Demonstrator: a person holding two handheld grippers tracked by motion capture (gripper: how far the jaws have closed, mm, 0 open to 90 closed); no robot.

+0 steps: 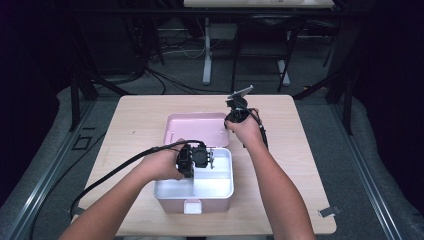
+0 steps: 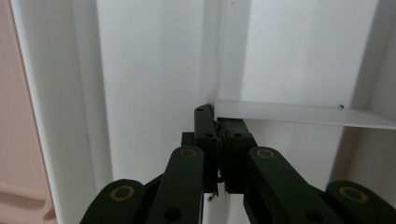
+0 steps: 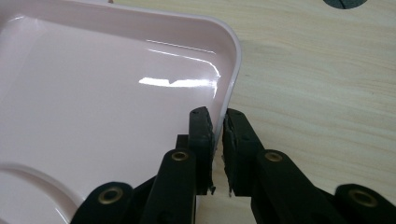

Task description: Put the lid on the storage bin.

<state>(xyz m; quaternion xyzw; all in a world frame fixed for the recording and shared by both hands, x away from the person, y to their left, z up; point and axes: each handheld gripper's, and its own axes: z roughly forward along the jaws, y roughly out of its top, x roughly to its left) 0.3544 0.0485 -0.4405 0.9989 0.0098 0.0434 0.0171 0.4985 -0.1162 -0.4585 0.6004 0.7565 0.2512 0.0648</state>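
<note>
A pink box (image 1: 170, 202) stands near the table's front edge, and its pink lid (image 1: 195, 129) lies thrown back flat behind it. A white divided tray (image 1: 220, 187) sits inside the box. My left gripper (image 1: 212, 161) reaches into the tray from the left. Its jaws are shut on the thin white divider (image 2: 217, 56) where it meets a cross partition (image 2: 299, 113); the left gripper's (image 2: 217, 116) pads pinch that wall. My right gripper (image 1: 229, 123) sits at the lid's right edge. In the right gripper view the right gripper (image 3: 217, 119) straddles the lid's rim (image 3: 233, 70), one jaw inside the lid and one outside, pressed onto the rim.
The light wooden table (image 1: 300, 150) has bare room to the right and left of the box. A white latch (image 1: 192, 206) is on the box's front. A small metal clip (image 1: 328, 211) lies near the front right corner. Table legs and cables stand beyond the far edge.
</note>
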